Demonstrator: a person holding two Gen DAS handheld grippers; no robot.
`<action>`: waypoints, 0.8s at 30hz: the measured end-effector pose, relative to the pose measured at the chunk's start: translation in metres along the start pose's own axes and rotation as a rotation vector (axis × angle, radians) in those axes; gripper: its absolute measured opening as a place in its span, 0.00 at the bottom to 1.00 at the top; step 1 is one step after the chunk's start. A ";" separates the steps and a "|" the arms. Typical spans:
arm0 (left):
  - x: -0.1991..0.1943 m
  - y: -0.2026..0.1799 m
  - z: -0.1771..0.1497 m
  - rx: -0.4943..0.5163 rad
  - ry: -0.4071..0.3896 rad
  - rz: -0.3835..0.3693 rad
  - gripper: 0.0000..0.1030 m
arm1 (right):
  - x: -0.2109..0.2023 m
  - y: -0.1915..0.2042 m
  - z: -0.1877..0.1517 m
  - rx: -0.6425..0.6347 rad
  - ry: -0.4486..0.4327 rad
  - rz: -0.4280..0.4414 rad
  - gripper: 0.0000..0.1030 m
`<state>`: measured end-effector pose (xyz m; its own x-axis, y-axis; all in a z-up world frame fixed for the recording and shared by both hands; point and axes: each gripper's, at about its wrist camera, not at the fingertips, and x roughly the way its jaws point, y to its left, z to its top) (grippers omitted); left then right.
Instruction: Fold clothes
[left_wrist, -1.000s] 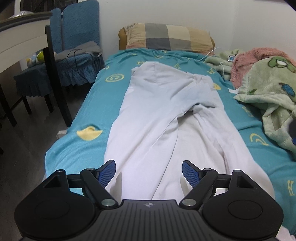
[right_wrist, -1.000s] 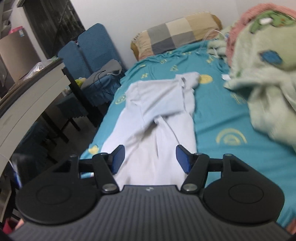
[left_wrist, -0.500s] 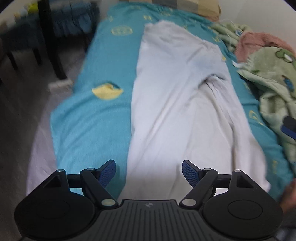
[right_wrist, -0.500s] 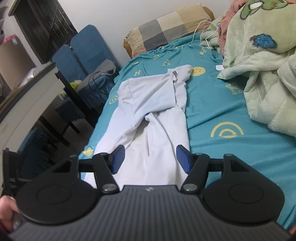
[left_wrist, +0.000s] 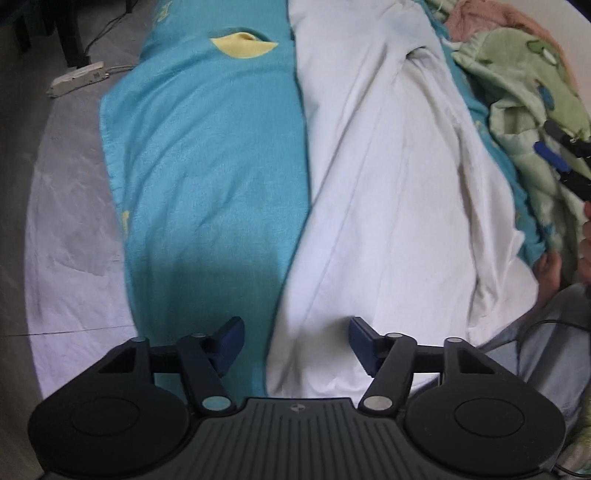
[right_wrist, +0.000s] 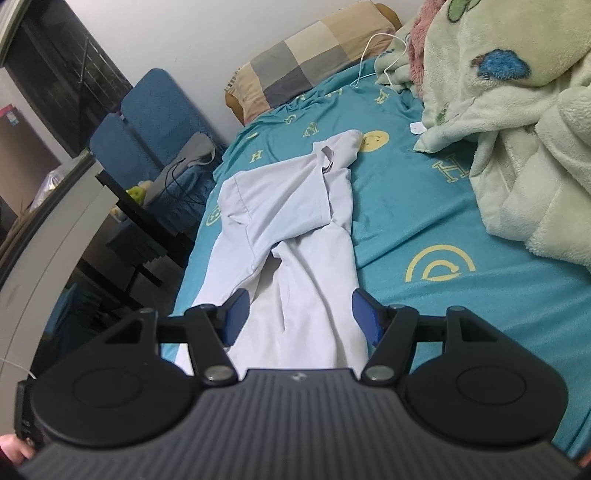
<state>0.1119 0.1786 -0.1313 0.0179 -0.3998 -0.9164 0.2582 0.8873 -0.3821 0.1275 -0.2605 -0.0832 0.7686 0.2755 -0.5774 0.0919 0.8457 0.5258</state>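
Left tool (left_wrist: 295, 341) closing, nothing gripped, over near hem of white trousers (left_wrist: 388, 184) lying lengthwise up bed (left_wrist: 207, 166); right tool (right_wrist: 297, 314) wide.

A bed (right_wrist: 424, 229) covered with a teal sheet (left_wrist: 207, 155) printed with yellow letters and symbols filled most of the room. A checked pillow (right_wrist: 314, 62) lay at its head against a plain white wall (right_wrist: 207, 33). A heap of fleecy green blanket (right_wrist: 509, 110) sat along one side. Beside the bed stood blue padded chairs (right_wrist: 147, 122) with grey cloth and a dark cable on the seat, next to a white desk (right_wrist: 51, 236). A power strip (left_wrist: 79, 77) lay on the grey floor (left_wrist: 22, 92).
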 end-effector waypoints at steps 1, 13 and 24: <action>0.002 -0.005 0.000 0.028 0.025 -0.003 0.59 | 0.000 0.001 0.000 -0.002 0.001 -0.002 0.63; -0.021 -0.123 -0.012 0.345 0.029 0.383 0.05 | -0.001 -0.014 -0.001 0.051 0.021 -0.022 0.63; -0.011 -0.278 -0.050 0.499 -0.234 0.369 0.03 | 0.000 -0.021 -0.001 0.094 0.047 0.018 0.63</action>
<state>-0.0086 -0.0522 -0.0215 0.3853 -0.1795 -0.9052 0.6105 0.7851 0.1042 0.1248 -0.2777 -0.0953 0.7404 0.3135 -0.5945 0.1384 0.7945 0.5913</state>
